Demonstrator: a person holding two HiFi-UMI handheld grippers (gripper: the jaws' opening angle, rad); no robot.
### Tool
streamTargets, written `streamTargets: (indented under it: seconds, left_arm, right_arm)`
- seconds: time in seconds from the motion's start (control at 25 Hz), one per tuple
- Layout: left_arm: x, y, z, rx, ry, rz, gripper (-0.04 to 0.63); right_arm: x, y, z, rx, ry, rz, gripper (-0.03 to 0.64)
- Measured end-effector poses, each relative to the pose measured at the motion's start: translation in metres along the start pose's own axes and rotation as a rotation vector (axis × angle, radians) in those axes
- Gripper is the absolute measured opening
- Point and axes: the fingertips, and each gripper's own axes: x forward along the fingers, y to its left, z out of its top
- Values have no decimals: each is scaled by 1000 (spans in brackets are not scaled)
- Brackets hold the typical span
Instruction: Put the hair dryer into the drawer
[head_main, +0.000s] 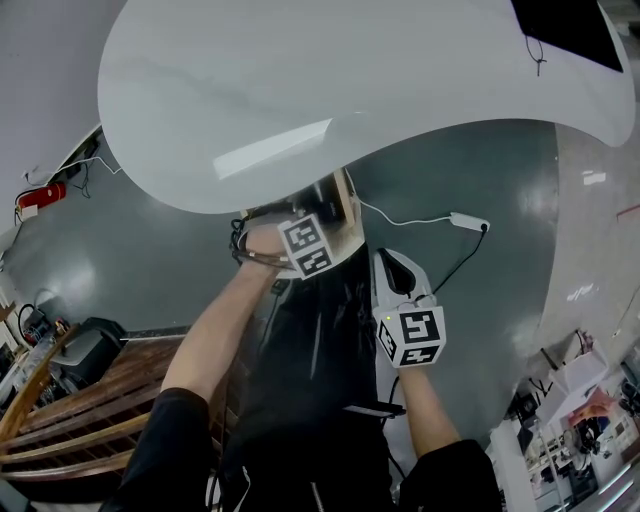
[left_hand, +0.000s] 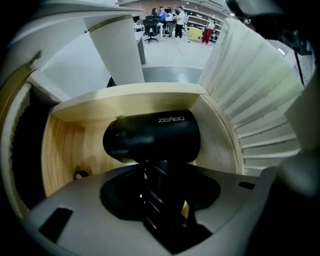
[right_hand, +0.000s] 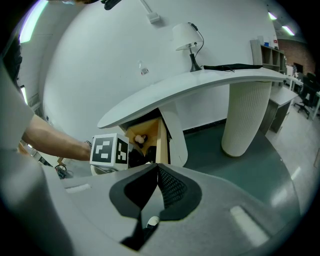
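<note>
Head view, looking steeply down: both grippers are at an open wooden drawer (left_hand: 65, 145) under the curved white table (head_main: 300, 90).

My left gripper (left_hand: 157, 195) points straight down into the drawer. The black hair dryer (left_hand: 152, 136) is inside the wooden walls, its barrel at 12 o'clock from the jaws and its handle and coiled cord running down between them. The jaws stand wide, and slivers of wood show on either side of the handle, so I judge the pads are not pressing on it.

My right gripper (right_hand: 152, 187) hangs back at 5 o'clock from the drawer, jaws together on nothing.

To finish this step well, I would lift the left gripper straight up, so the jaws clear the handle without snagging the cord. Then I would check that no loop lies over the drawer's edge.

Things in the way: a small dark item (left_hand: 80, 175) lies on the drawer floor at 8 o'clock from the dryer, too small to identify. The table's edge overhangs the drawer closely. A white adapter and lead (head_main: 468, 221) lie on the floor at 3 o'clock, well apart.
</note>
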Motion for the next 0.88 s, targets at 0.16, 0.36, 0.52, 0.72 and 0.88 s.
streamTargets:
  seconds: [0.16,0.36,0.52,0.72,0.88]
  left_arm:
    - [1,0,0,5,8,10,195]
    - [2,2,-1,6,11,29,195]
    - [4,1,-1,12,15,43,195]
    - [4,-1,-2,12,13,26,195]
    - [-3,-3,-3,-18,-7,1,210]
  right_arm:
    - [0,1,1,0,2,-1,3]
    - [3,4,1,0,5,1,3]
    - [3,4,2,1,5,-1,3]
    - [5,6,1,0,10,0,3]
    - [5,9,1,-1,9,3,3]
